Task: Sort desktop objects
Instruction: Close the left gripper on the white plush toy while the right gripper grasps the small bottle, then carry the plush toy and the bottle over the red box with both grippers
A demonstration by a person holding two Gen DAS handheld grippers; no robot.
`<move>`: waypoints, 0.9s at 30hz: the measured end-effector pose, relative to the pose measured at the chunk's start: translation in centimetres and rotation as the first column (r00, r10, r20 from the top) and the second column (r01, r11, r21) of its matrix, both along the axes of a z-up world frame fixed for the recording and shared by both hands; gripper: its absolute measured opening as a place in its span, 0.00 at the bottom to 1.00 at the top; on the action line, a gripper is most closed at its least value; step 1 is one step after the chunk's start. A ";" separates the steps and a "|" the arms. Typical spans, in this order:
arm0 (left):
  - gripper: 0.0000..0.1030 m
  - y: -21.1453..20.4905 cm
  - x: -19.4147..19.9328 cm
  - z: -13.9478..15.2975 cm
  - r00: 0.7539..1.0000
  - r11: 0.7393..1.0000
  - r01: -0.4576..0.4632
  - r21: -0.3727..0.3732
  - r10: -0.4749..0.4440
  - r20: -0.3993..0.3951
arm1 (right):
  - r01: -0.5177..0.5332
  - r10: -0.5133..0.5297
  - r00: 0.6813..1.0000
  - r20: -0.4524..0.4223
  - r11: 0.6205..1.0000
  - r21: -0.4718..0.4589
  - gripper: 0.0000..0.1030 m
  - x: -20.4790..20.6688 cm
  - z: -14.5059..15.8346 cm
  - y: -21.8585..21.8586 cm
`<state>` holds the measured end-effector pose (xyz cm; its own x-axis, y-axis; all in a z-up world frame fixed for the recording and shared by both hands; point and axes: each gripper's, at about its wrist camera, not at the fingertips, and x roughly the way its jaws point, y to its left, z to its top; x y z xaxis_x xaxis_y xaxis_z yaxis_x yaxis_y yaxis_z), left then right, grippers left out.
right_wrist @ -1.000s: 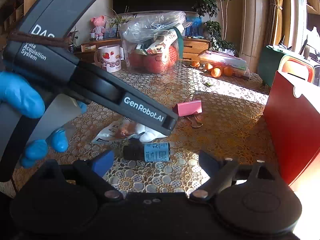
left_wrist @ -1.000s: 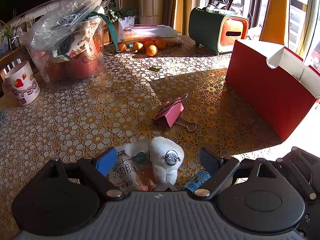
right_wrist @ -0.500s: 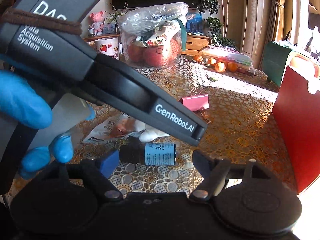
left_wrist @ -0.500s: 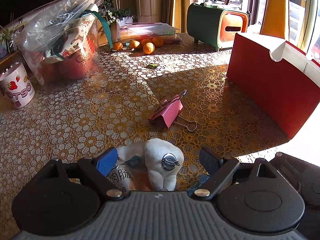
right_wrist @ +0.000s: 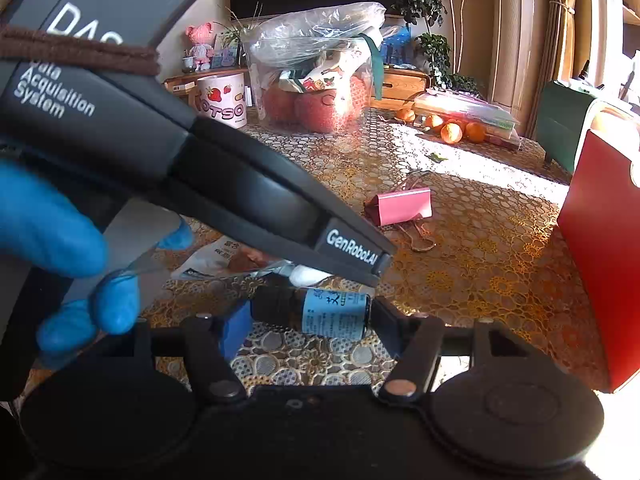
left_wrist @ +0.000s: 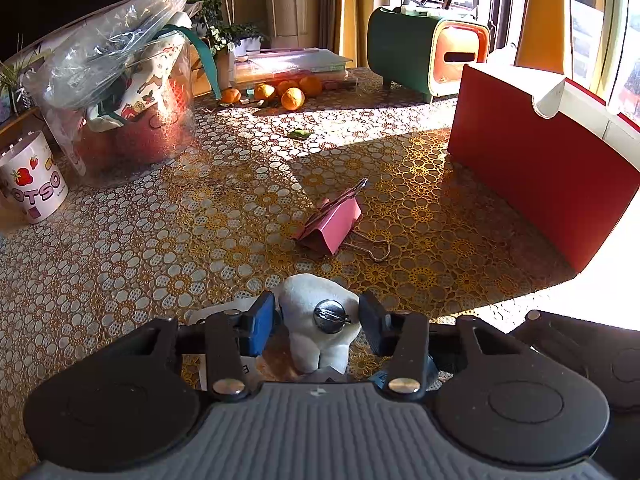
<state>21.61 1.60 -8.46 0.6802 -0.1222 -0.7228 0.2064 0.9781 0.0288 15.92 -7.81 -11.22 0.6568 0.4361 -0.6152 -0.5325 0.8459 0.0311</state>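
In the left wrist view, a white plush tooth [left_wrist: 304, 312] with a metal pin stands on a snack packet [left_wrist: 216, 316]. My left gripper [left_wrist: 316, 328] is closing and both pads touch the tooth's sides. In the right wrist view, a small dark bottle with a blue label [right_wrist: 332, 314] lies on its side. My right gripper [right_wrist: 308, 322] is closing on it end to end, pads against cap and base. The left tool's black housing [right_wrist: 240, 200], held by a blue-gloved hand [right_wrist: 48, 232], hangs just above the bottle. A pink binder clip [left_wrist: 336, 224] lies farther out.
An open red box [left_wrist: 540, 184] stands at the right. A strawberry mug [left_wrist: 32, 180] and a clear tub under a plastic bag [left_wrist: 132, 112] are at the back left. Oranges [left_wrist: 292, 96] and a green and orange case [left_wrist: 420, 56] sit at the far edge.
The left jaws have drawn in from wide apart to the plush tooth's sides. The right jaws have narrowed around the bottle, which now sits nearer and between the pads.
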 end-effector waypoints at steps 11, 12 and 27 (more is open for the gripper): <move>0.33 0.1 -0.3 0.6 1.000 1.000 -0.019 -0.016 0.019 -0.003 | 0.026 -0.026 1.000 -0.005 1.000 0.011 0.60 -0.6 0.4 -2.2; 0.33 0.0 -0.3 0.6 1.000 1.000 -0.021 -0.013 0.021 -0.002 | 0.029 -0.029 1.000 -0.005 1.000 0.011 0.60 -0.7 0.4 -2.5; 0.32 -1.9 -3.0 1.6 0.999 0.997 -0.050 -0.051 0.050 0.001 | 0.127 -0.126 0.992 -0.026 0.991 0.051 0.60 -1.0 2.3 -9.8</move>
